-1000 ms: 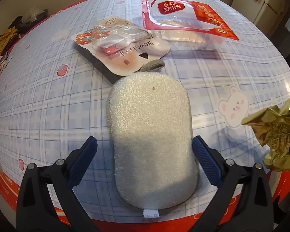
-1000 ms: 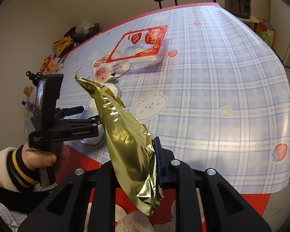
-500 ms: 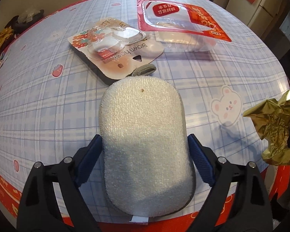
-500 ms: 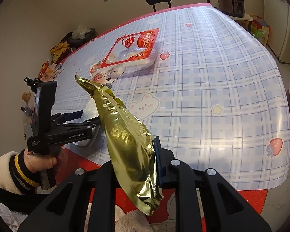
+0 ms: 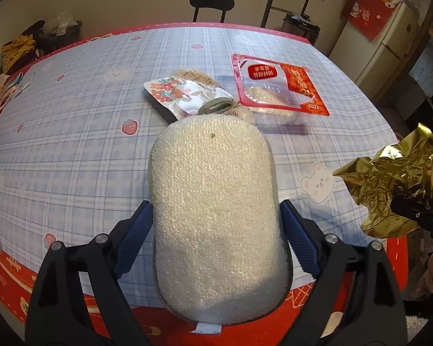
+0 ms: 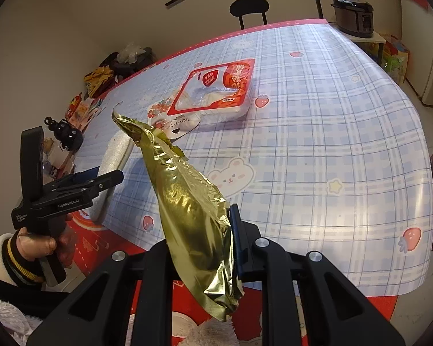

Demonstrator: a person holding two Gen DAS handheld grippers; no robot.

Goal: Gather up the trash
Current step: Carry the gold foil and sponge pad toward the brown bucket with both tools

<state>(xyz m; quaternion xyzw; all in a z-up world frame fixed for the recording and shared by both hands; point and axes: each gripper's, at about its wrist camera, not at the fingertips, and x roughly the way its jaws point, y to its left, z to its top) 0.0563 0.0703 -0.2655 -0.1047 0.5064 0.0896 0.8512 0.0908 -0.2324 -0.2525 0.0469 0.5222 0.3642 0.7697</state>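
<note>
A white fuzzy sponge pad fills the middle of the left wrist view. My left gripper is shut on it, blue pads pressing both long sides. In the right wrist view the sponge pad hangs tilted over the table's near edge in that left gripper. My right gripper is shut on a crumpled gold foil wrapper, held above the table edge; the gold wrapper also shows at the right. On the checked tablecloth lie a red-and-clear plastic tray pack and a flowered blister card.
A black chair stands beyond the far table edge. A cooker sits on a stand at the back right, with a fridge beside it. Bags and clutter pile up past the table's left side. A person's sleeved hand holds the left gripper.
The left jaws closed onto the sponge pad, then lifted it off the table so more of the room shows. The right gripper kept the gold wrapper still.
</note>
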